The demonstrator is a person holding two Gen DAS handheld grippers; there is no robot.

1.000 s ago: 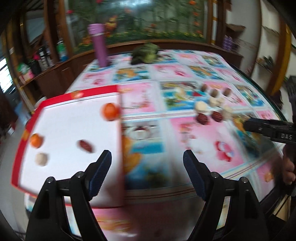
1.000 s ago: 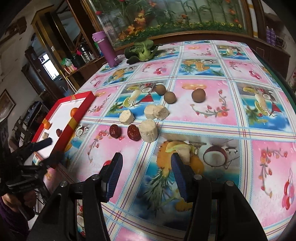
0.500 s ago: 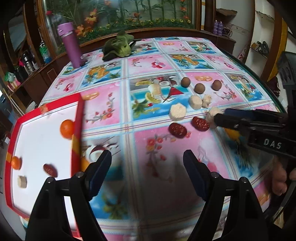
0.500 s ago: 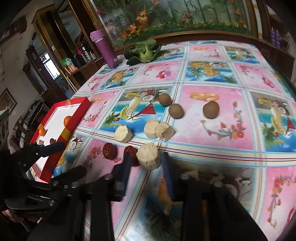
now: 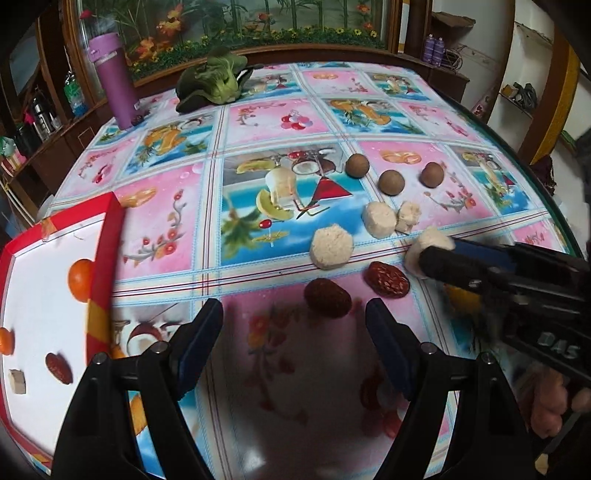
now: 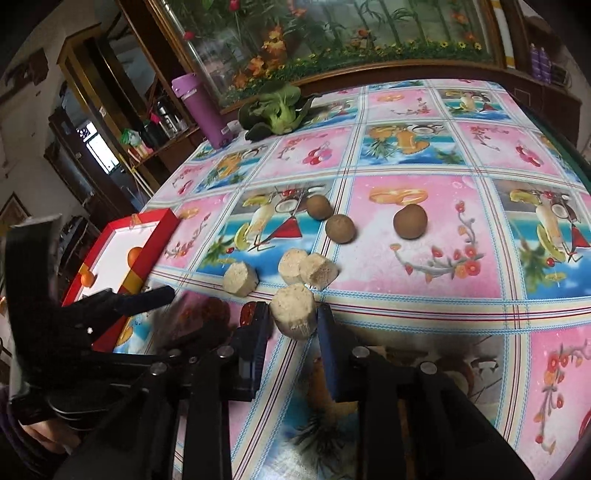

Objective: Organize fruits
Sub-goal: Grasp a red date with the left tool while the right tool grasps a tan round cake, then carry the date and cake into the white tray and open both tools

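left gripper [image 5: 293, 325] spread wide, right gripper [image 6: 293, 326] just closed, clamped

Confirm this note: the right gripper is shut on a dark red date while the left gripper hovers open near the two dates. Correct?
Not quite. The right gripper is shut on a pale cylindrical piece, not a date, as the right wrist view shows. The left gripper does hover open near the two dates.

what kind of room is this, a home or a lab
Most likely a home dining or living room: a table with a fruit-print tablecloth, a purple flask by dark wooden shelves of bottles, and a flower-and-bamboo wall mural.
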